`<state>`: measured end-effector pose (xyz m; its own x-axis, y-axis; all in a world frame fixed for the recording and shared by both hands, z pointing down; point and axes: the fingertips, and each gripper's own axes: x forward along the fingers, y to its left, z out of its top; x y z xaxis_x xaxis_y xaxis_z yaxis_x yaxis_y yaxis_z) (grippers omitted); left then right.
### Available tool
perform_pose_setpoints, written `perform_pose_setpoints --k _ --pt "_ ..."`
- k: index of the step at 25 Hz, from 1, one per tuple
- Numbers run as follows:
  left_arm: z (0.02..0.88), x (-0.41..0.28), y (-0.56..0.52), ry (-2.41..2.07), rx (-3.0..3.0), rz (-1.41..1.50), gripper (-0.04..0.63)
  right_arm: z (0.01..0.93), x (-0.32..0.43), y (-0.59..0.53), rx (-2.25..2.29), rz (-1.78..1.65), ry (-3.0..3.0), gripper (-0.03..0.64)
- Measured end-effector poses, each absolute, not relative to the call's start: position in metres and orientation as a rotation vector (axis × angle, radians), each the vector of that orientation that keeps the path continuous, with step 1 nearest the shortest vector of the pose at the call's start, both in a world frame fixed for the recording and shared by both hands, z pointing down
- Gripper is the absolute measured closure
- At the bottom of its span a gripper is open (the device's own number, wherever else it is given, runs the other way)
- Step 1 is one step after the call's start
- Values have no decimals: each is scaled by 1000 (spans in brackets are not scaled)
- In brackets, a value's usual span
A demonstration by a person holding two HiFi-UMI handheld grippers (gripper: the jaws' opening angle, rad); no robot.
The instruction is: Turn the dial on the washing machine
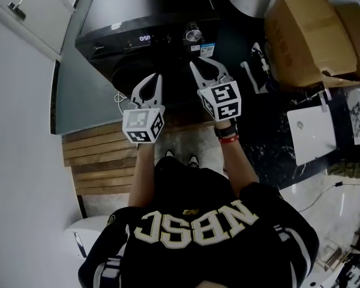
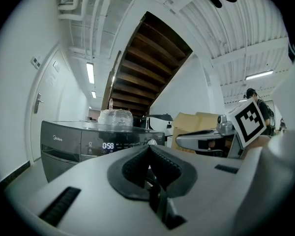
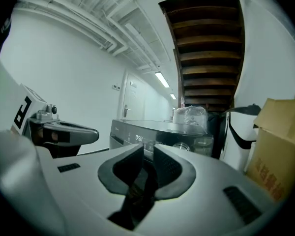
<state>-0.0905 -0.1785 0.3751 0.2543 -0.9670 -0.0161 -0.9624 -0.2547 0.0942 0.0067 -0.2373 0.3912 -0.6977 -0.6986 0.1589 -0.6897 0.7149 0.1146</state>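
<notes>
Ahead, washing machine (image 1: 138, 11) beside cardboard box (image 1: 306, 35); left hand-held gripper (image 2: 148, 148) together, right hand-held gripper (image 3: 148, 150) narrowly apart, empty.

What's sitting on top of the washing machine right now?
A clear plastic-wrapped bundle sits on top of the washing machine. What is inside the wrap, and anything behind it, cannot be made out.
</notes>
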Motion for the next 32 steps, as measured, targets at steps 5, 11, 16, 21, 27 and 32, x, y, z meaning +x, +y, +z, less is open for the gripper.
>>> perform_pose_setpoints --k 5,11,16,21,27,32 --pt "381 -97 -204 -1827 2461 -109 581 395 -6 -265 1078 -163 -2664 520" --pt "388 -106 -238 -1764 2496 -110 581 402 -18 -300 1071 -243 -2575 489" --pt "394 -113 -265 -1711 2522 -107 581 407 -28 -327 1059 -316 -2491 462" --pt "405 -117 -279 -1673 2519 -100 581 423 -33 -343 1029 -382 -2405 440" --pt "414 -123 -291 -1651 2510 -105 581 429 -36 -355 1025 -511 -2302 410" --pt "417 -123 -294 -1638 2509 -102 581 431 -37 -364 1022 -591 -2234 394"
